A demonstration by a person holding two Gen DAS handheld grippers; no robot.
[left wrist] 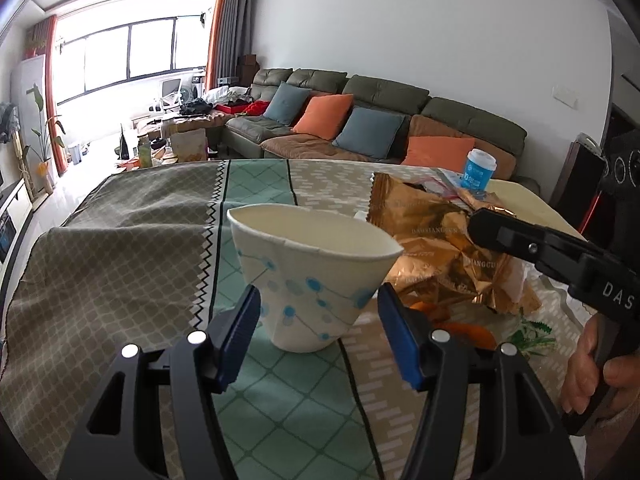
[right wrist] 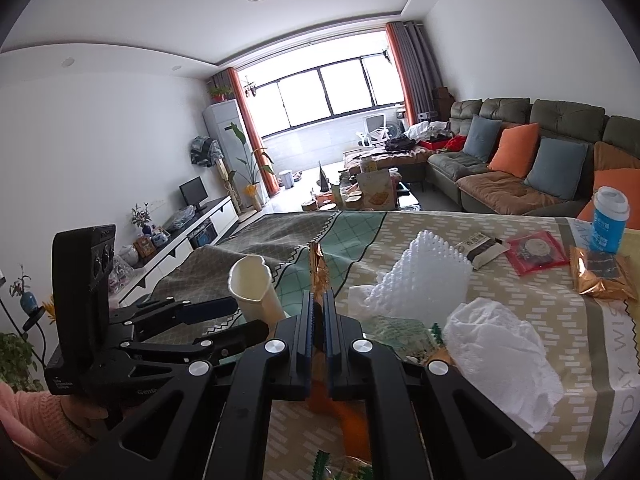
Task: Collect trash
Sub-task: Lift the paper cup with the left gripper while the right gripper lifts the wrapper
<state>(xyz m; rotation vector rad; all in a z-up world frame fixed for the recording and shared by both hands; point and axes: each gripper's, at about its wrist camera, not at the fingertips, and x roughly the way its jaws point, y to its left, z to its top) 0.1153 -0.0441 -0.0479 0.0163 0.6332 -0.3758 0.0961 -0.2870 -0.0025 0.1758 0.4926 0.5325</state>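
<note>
Living-room table under a patterned cloth: my left gripper has its fingers spread, cup standing upright between them, unpinched. Right gripper pinches the gold wrapper, just right of the cup, nearer that hand.

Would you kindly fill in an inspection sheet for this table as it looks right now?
Surface: patterned tablecloth, rumpled at the left.
Job's things: crushed paper cup standing upright; gold foil wrapper; crumpled tissue; white foam netting.
Clutter: blue-labelled cup, red packet, dark snack bar, small gold packet.
Grippers: left gripper open, astride the cup; right gripper shut on the gold foil wrapper.
Cables: nothing seen.
Surroundings: sofa with cushions, bright window.
</note>
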